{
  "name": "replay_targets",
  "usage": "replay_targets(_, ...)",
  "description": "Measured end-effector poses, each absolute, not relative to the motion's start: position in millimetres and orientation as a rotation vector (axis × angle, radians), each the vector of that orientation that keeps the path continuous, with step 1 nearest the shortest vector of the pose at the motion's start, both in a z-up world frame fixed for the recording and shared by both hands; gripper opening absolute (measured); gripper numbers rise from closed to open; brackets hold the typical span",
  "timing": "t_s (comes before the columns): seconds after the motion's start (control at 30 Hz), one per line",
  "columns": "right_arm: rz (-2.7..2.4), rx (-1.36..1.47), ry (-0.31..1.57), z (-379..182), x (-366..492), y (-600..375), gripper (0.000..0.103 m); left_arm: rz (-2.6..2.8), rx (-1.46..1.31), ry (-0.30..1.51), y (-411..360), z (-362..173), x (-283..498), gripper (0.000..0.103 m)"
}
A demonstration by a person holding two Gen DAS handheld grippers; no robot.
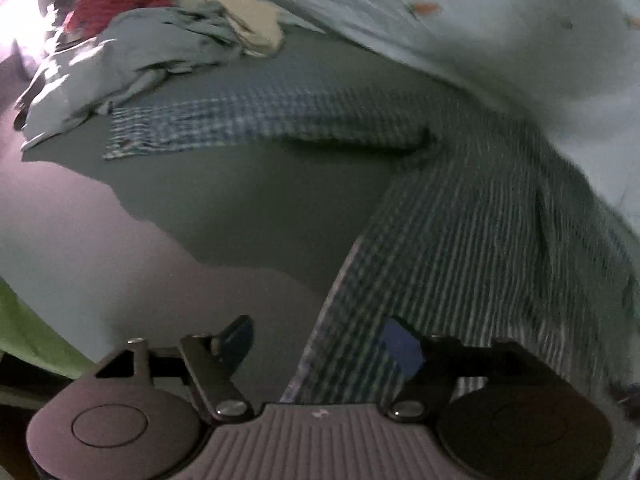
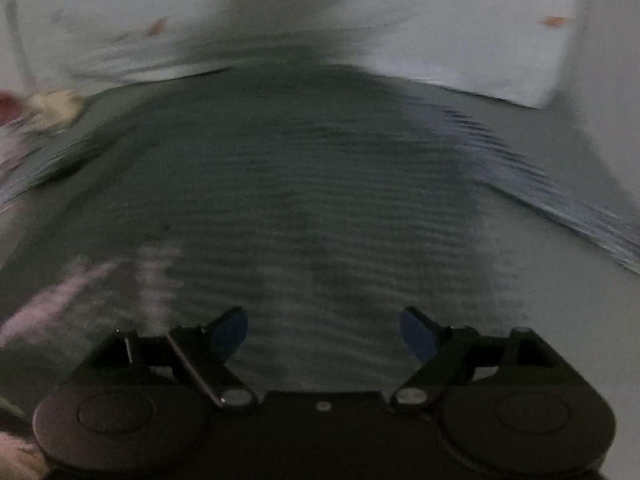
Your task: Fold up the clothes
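Grey bed surface (image 1: pixel 224 208) carries the checked shirt (image 1: pixel 460 248), spread flat w/ one sleeve stretched out to the left, pale bedding (image 1: pixel 500 40) bunched behind it. Far left: heap of other clothes (image 1: pixel 132 56), light-blue, cream & red. Left gripper (image 1: pixel 320 340) released, jaws apart over the shirt's edge, nothing btwn them; right gripper (image 2: pixel 324 332) likewise released above the blurred shirt (image 2: pixel 320 184).

Both wrist cams sit right behind their fingers, angled down close over the checked shirt (image 1: pixel 480 220) on the bed (image 1: pixel 240 200), sharing that shirt (image 2: pixel 300 200) and pale bedding (image 1: pixel 500 20).
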State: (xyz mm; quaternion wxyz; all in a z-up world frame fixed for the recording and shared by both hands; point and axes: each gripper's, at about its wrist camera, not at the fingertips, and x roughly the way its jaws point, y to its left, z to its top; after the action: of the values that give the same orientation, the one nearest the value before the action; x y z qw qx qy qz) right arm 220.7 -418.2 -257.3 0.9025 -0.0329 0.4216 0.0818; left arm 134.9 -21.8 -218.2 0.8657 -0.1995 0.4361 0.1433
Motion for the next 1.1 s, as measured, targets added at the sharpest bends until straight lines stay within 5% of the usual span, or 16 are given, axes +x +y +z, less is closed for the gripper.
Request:
replay_targets(0.1,0.259,-0.08,0.89,-262,241,-380,0.091,0.325,-0.448,0.89,3,-218,137,0.086)
replay_targets(0.2,0.28,-0.123,0.877,-266,256,-345,0.099,0.351,-0.528,0.88,39,-224,143,0.086)
replay_targets(0.57,0.14,-0.112,0.896,-287,279,-257,0.101,0.372,-0.783,0.795,184,-243,178,0.088)
replay_targets(0.9,-0.089,-0.024,0.856,-306,272,-230,0.103,0.356,-0.566,0.869,241,-259,230,0.086)
replay_targets(1.0,-0.125,-0.006,0.847,-308,270,-228,0.103,0.346,-0.461,0.856,227,-261,238,0.083)
replay_targets(1.1,-0.142,0.007,0.853,-308,271,-228,0.103,0.386,-0.351,0.839,212,-260,243,0.05)
